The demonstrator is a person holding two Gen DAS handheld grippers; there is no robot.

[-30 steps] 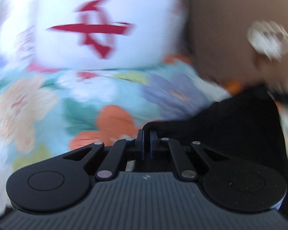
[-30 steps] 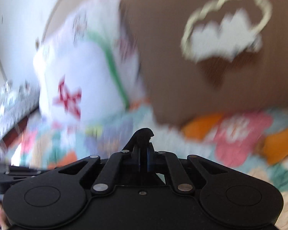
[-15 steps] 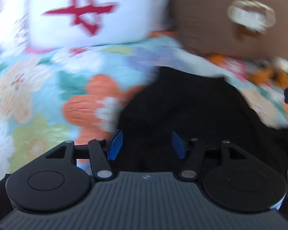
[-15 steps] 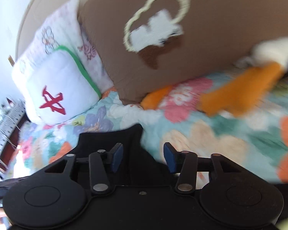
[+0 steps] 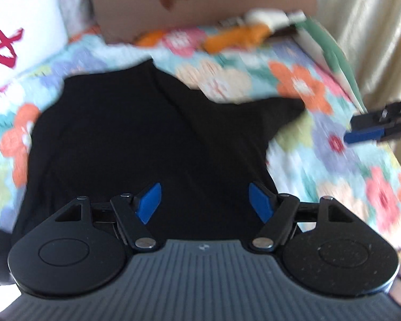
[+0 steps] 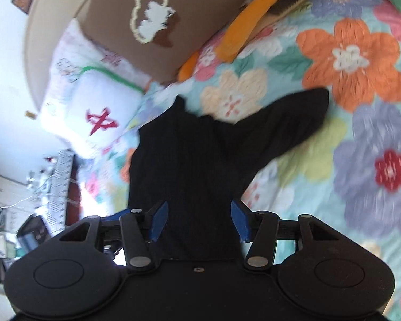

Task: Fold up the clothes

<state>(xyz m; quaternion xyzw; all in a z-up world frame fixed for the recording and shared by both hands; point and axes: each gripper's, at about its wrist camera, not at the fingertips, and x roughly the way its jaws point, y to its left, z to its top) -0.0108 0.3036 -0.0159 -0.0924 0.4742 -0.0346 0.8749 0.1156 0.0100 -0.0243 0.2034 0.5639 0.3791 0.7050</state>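
Observation:
A black garment (image 5: 136, 123) lies spread on a floral bedspread (image 5: 334, 144), one sleeve reaching out to the right (image 5: 283, 112). It also shows in the right wrist view (image 6: 200, 155), sleeve toward the upper right (image 6: 294, 123). My left gripper (image 5: 204, 200) is open and empty above the garment's near part. My right gripper (image 6: 199, 220) is open and empty above the garment's near edge. The right gripper's blue-tipped fingers also show at the right edge of the left wrist view (image 5: 366, 135).
A white pillow with a red mark (image 6: 93, 117) and a brown cushion with a white cloud shape (image 6: 152, 24) stand at the head of the bed. An orange and white plush toy (image 6: 248, 18) lies beside the cushion. A beige curtain (image 5: 374, 26) hangs at the right.
Both grippers were shut on the black garment, then opened and let it go. Both have drawn back, so more of the spread garment shows.

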